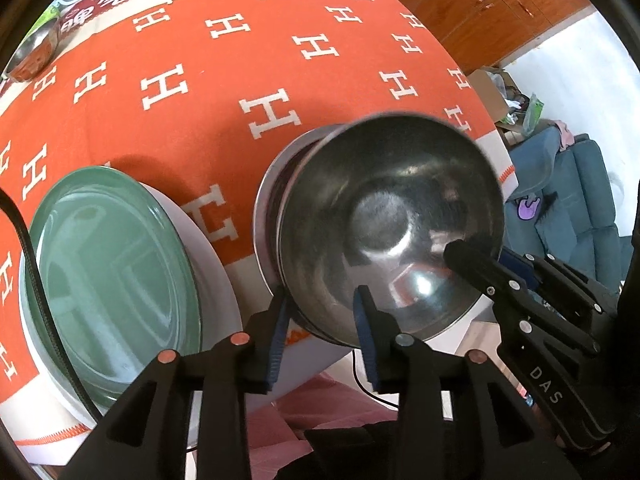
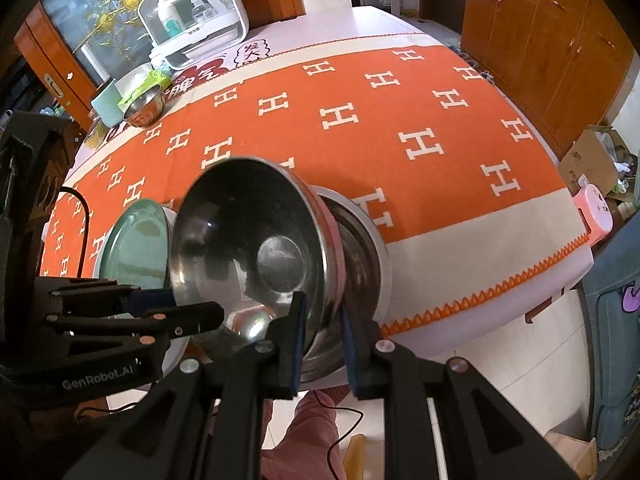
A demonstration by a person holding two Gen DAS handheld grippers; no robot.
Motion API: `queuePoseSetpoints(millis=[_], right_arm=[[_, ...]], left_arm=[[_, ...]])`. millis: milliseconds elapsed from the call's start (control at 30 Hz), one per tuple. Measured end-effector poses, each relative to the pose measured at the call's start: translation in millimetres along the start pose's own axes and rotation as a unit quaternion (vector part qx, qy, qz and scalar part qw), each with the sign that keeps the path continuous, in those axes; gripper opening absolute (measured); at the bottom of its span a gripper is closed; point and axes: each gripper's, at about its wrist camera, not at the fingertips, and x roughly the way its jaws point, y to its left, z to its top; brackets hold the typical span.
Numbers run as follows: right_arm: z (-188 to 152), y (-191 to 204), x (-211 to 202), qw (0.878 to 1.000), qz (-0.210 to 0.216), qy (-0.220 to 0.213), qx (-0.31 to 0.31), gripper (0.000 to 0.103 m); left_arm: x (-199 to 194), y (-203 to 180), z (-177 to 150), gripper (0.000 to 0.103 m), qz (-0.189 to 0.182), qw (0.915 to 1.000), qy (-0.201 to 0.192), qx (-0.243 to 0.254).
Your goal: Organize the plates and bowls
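Right wrist view: your table with the orange H-pattern cloth [image 2: 360, 128] fills most of the frame. At the far end from the steel bowl sits a white countertop appliance [image 2: 196, 12], with a small steel bowl [image 2: 145, 109] and a pale green cup [image 2: 105, 107] just beside it.

Green plate [image 1: 112, 288] lies on a white plate [image 1: 218, 280], immediately left of the steel bowl, near the table's near edge.

Steel bowl [image 2: 248, 248] is tipped up on its side, mouth facing you, at the near edge of the table. Right behind it, a second steel bowl [image 2: 366, 252] rests on the cloth; the tipped one is nested partly into it. I can't tell whether they touch all around.

Your right gripper [image 2: 322, 340] is closed down on the steel bowl's lower rim: one blue pad inside the wall, one outside, a narrow gap filled by the metal.

Your left gripper [image 1: 322, 332] sits on the same bowl's rim from the other side. One finger is inside the bowl and one outside, and the jaws stand clearly wider than the wall. I can't tell whether the pads actually press it.

A thin black cable [image 1: 36, 280] crosses the green plate's left edge in the left wrist view.
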Motion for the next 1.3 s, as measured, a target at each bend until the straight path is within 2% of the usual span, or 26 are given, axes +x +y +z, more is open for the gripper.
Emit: queuePoseSetpoints(millis=[133, 300, 600, 733, 967, 1100, 1300], right_arm=[[-1.1, -1.4, -1.8, 1.000, 0.005, -0.004, -0.003, 0.026], [-0.1, -3.2, -9.9, 1.000, 0.015, -0.023, -0.010, 0.025], [4.4, -13.8, -5.4, 0.999, 0.028, -0.023, 0.010, 0.026], [3.3, -22.2, 5.6, 0.999, 0.040, -0.003, 0.028, 0.026], [1.2, -33.9, 18.4, 0.997, 0.053, 0.007, 0.053, 0.015], [3.1, -36.0, 26.1, 0.995, 0.071, 0.017, 0.066, 0.014], [8.6, -31.9, 26.6, 0.996, 0.060, 0.012, 0.060, 0.015]], left_arm=[[-3.0, -4.7, -0.7, 0.043, 0.008, 0.9999, -0.013, 0.000], [-14.4, -9.8, -0.5, 0.050, 0.020, 0.9990, -0.040, 0.003], [-39.1, -4.5, 2.2, 0.053, 0.044, 0.9959, -0.079, -0.010], [-43.3, -1.9, 3.8, 0.053, 0.047, 0.9949, -0.086, -0.023], [-48.4, 4.0, 3.8, 0.053, 0.055, 0.9932, -0.094, -0.040], [-56.1, 11.5, 2.8, 0.053, 0.062, 0.9913, -0.105, -0.050], [-71.8, 29.4, 3.2, 0.053, 0.067, 0.9869, -0.125, -0.077]])
